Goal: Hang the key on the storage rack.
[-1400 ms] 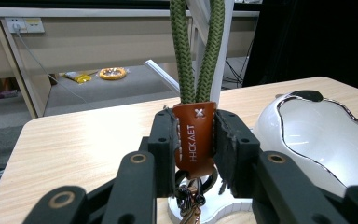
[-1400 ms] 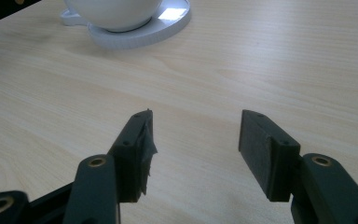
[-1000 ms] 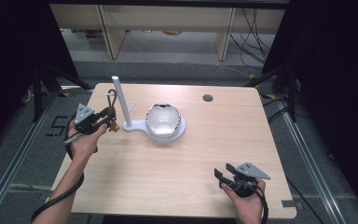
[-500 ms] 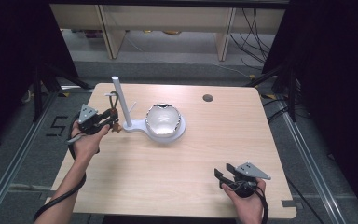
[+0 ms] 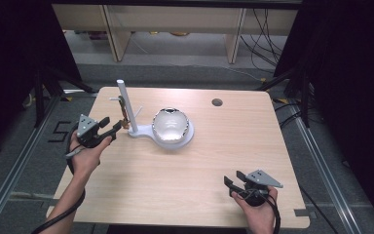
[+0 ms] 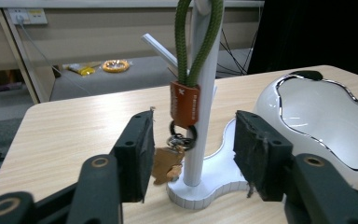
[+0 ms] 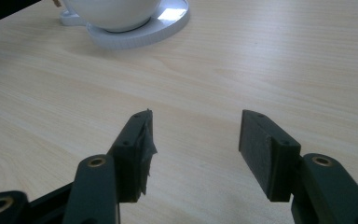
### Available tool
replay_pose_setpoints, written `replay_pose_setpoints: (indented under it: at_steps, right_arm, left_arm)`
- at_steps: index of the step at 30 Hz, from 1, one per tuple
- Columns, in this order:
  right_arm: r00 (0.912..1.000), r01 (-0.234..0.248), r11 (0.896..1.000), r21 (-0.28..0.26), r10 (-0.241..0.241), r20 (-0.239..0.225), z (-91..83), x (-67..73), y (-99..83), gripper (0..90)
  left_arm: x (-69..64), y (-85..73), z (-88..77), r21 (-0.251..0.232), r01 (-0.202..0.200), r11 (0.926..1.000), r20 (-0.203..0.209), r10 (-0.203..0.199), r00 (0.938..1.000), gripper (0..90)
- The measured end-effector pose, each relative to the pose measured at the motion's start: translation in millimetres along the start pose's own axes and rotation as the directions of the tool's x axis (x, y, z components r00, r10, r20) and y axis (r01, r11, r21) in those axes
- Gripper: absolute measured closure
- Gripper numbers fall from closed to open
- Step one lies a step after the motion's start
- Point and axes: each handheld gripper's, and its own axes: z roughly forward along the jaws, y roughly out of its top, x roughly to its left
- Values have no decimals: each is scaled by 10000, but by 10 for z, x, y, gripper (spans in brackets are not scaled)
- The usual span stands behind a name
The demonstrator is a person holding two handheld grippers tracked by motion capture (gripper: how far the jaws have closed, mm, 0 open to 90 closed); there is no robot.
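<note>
Keyring on a green cord loop (image 6: 196, 42) with orange leather tab hangs from the white stand's post (image 6: 204, 100): light, floppy; best pinched at the tab. Left gripper (image 6: 193, 149) jaws, just opened, stand wide around it; right gripper (image 7: 195, 147) jaws wide, empty.

The right tongs (image 7: 193, 154) stand with jaws apart over bare wooden worktop (image 7: 242, 70), nothing between them. Farther off sits a white bowl (image 7: 114, 11) on its white base (image 7: 154, 28).

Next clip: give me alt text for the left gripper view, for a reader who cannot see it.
A green cord keychain with an orange tag hangs from a white stand on a wooden table, between the left gripper's jaws, which have just been opening and do not touch it. A glossy white bowl sits to the right.
</note>
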Motion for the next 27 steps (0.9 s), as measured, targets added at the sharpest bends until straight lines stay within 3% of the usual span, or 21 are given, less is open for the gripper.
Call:
replay_pose_setpoints:
  at_steps: [2, 4, 5, 7, 8, 12, 13, 14, 19, 23, 24, 26, 27]
  right_arm:
    - [9995, 306, 9995, -100, -307, -15, 9, -31, 3, 458]
    - [9999, 125, 9999, -36, -125, -9, 5, -15, 0, 457]
    - [9997, 252, 9997, -79, -252, 39, 6, -18, 0, 457]
    - [10000, -57, 9999, 90, 57, 50, -3, 7, -1, 457]
    - [9990, 433, 9990, -100, -432, 91, 8, -30, 3, 457]
    - [9987, 487, 9987, -137, -485, 144, 14, -41, 0, 457]
    - [9995, 267, 9994, -222, -264, 165, 26, -26, -4, 457]
    - [9988, 453, 9987, -244, -449, 177, 26, -38, -2, 457]
    - [9991, 410, 9991, -94, -409, 81, 4, -35, 3, 457]
    - [9990, 411, 9991, -41, -411, 171, 16, -34, -2, 456]
    - [9998, 119, 9999, 23, -119, 140, 17, -12, -8, 456]
    - [9998, -18, 9999, 143, 15, 197, 2, -1, -7, 456]
    - [9994, 117, 9999, 46, -118, 316, 22, -2, -12, 456]
  left_arm:
    - [-17, -8, -59, -119, -6, 9999, -1, 6, 10000, 438]
    - [-38, -26, -119, -234, -42, 9997, -2, 41, 10000, 423]
    - [-50, -43, -159, -285, -106, 9995, 39, 108, 9999, 415]
    - [-75, -71, -242, -282, -168, 9995, -53, 167, 9998, 408]
    - [-81, -84, -271, -319, -167, 9994, -41, 166, 9999, 403]
    - [-133, -190, -426, -368, -169, 9992, -36, 167, 9999, 394]
    - [-146, -234, -468, -378, -157, 9992, -1, 157, 9999, 392]
    - [-155, -271, -502, -403, -137, 9991, 20, 138, 9999, 390]
    - [-183, -500, -655, -384, -121, 9992, 32, 123, 9999, 385]
    - [-193, -768, -766, 103, -125, 9999, -83, 126, 9999, 382]
    - [-190, -816, -775, 141, -122, 9998, -94, 124, 9999, 381]
    - [-184, -919, -800, 296, -88, 9995, -112, 91, 9999, 378]
    - [-182, -951, -815, 422, -111, 9990, -135, 117, 9998, 377]
